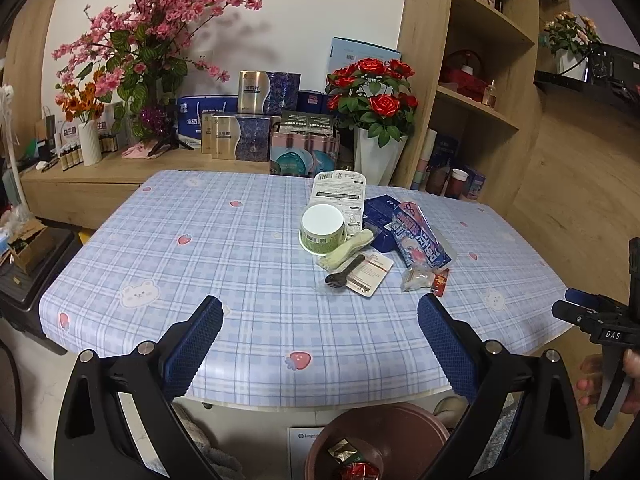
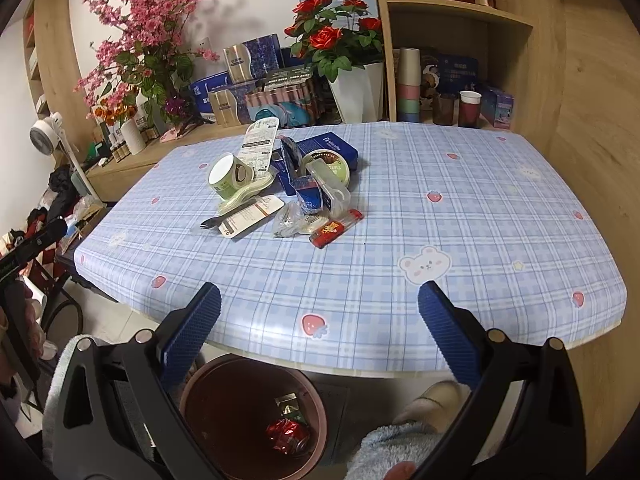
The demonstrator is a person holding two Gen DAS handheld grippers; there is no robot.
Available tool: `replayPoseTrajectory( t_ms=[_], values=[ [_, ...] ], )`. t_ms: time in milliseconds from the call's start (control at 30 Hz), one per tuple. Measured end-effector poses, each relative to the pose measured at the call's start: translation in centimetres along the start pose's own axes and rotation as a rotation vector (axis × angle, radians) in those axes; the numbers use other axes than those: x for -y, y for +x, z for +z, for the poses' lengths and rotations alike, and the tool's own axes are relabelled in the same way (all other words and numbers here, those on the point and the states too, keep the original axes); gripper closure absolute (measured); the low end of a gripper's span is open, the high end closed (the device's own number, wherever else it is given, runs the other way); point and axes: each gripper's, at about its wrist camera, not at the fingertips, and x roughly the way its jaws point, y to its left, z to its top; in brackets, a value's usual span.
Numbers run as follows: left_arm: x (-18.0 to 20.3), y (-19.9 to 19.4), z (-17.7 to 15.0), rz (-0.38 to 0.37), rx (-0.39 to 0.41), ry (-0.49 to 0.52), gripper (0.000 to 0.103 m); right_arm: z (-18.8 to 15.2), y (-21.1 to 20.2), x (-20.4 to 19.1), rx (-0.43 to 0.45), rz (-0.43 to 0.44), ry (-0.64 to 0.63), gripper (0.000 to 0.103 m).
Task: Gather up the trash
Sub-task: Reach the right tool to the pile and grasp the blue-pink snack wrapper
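The trash pile [image 2: 280, 188] lies on the tabletop [image 2: 460, 208], toward the far edge and left of centre in the right wrist view. It comprises a tipped white paper cup [image 2: 230, 176], a black plastic fork [image 2: 218, 222], a printed card [image 2: 250, 216], a dark blue box [image 2: 324, 152], a blue snack bag [image 1: 420, 236], a clear crumpled wrapper [image 2: 288, 220] and a red packet [image 2: 334, 229].

A brown bin [image 2: 252, 416] stands on the floor below the near edge. It holds a crushed red wrapper [image 2: 288, 434] and a gold-green scrap [image 2: 290, 404].

Progress appears early: two pieces are binned, and most of the pile remains on the tabletop.

The left gripper [image 1: 320, 328] hangs above the near edge, fingers wide apart, holding and touching nothing. The right gripper [image 2: 320, 320] is likewise spread wide and empty.
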Motion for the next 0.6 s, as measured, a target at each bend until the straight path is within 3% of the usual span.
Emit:
replayPoseTrajectory(
  t_ms=[267, 400, 600],
  values=[
    [-0.7, 2.0, 1.0, 0.019, 0.012, 0.022, 0.007, 2.2, 2.6, 0.7, 0.002, -0.002, -0.039, 0.006],
    [-1.2, 3.7, 1.3, 0.023, 0.002, 0.023, 0.007, 3.3, 5.0, 0.2, -0.024, -0.089, -0.123, 0.006],
    [-1.6, 6.7, 1.8, 0.02, -0.021, 0.037, 0.007, 5.4, 8.6, -0.4, -0.022, -0.079, -0.161, 0.006]
  ],
)
